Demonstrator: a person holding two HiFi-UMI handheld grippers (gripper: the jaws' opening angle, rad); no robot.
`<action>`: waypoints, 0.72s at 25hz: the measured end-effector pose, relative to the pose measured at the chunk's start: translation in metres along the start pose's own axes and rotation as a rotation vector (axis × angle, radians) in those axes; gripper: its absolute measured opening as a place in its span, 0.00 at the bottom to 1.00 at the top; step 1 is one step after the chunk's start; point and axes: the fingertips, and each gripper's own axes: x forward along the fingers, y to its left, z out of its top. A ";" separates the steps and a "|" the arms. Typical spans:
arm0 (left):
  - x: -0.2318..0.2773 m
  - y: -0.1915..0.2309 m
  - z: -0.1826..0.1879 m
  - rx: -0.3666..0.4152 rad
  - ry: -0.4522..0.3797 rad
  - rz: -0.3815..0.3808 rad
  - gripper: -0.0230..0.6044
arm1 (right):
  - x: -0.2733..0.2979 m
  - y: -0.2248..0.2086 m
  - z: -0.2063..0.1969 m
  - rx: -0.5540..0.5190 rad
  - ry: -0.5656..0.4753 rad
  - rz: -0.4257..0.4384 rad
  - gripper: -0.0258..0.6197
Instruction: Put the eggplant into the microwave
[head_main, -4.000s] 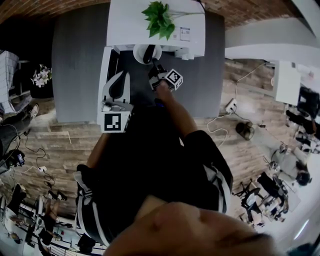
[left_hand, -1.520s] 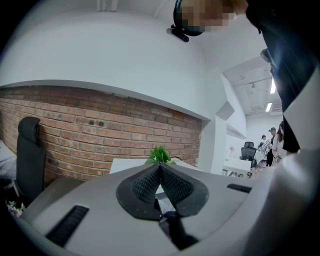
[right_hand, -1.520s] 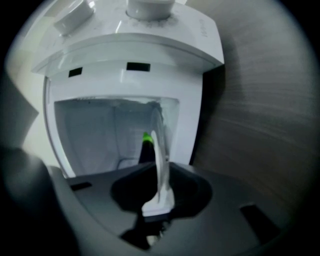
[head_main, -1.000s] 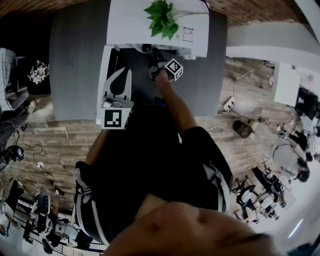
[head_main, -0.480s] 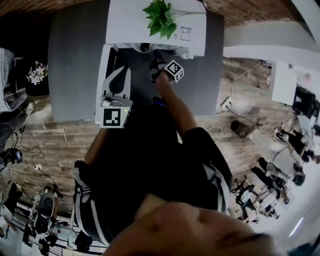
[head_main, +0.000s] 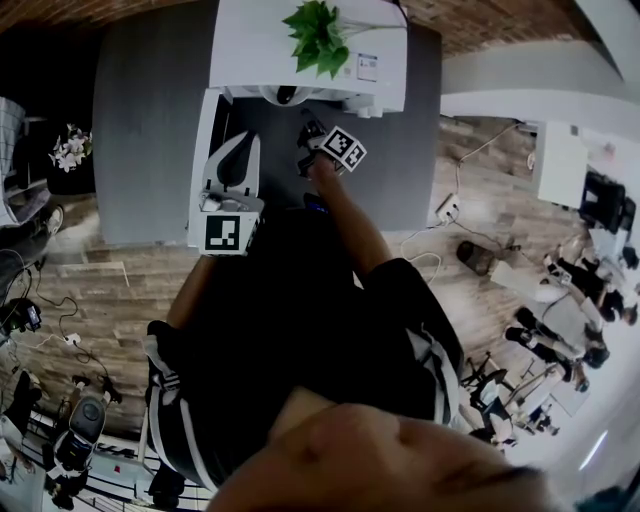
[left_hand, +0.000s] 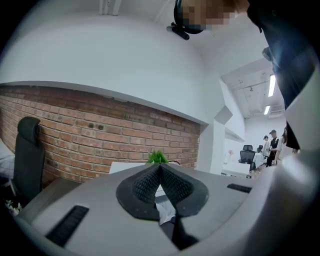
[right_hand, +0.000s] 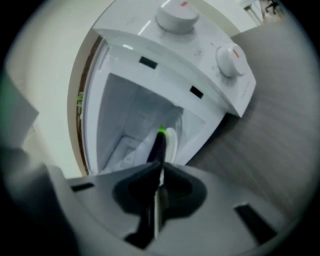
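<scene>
The white microwave (right_hand: 200, 47) stands open, and inside it a dark purple eggplant (right_hand: 159, 145) with a green stem lies against a white plate (right_hand: 171, 142). My right gripper (right_hand: 160, 169) hangs just outside the opening with its jaws closing, pads almost together. Nothing is between them, and the eggplant lies beyond the tips. In the head view the right gripper (head_main: 310, 132) is in front of the microwave (head_main: 260, 45). My left gripper (head_main: 243, 142) sits by the open door (head_main: 207, 125). Its pads (left_hand: 150, 182) meet at the tip. Whether it touches the door is hidden.
A green plant (head_main: 320, 35) sits on top of the microwave, which has two round knobs (right_hand: 231, 60) on its front. The microwave stands on a grey table (head_main: 150, 120) before a brick wall (left_hand: 100, 130). A black chair (left_hand: 27, 150) is at the left, and people stand far right.
The right gripper has drawn back from the microwave's opening toward me and rolled. The eggplant stays inside on the plate. The left gripper has kept its place by the door.
</scene>
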 end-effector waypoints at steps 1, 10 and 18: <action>0.000 0.000 0.000 0.005 -0.003 -0.003 0.09 | -0.002 0.003 -0.001 -0.044 0.006 -0.005 0.11; -0.002 0.003 0.001 0.002 -0.012 0.000 0.09 | -0.011 0.027 -0.009 -0.681 0.073 -0.240 0.10; -0.001 0.009 -0.001 -0.005 -0.005 0.001 0.09 | 0.010 0.026 -0.026 -0.804 0.121 -0.285 0.10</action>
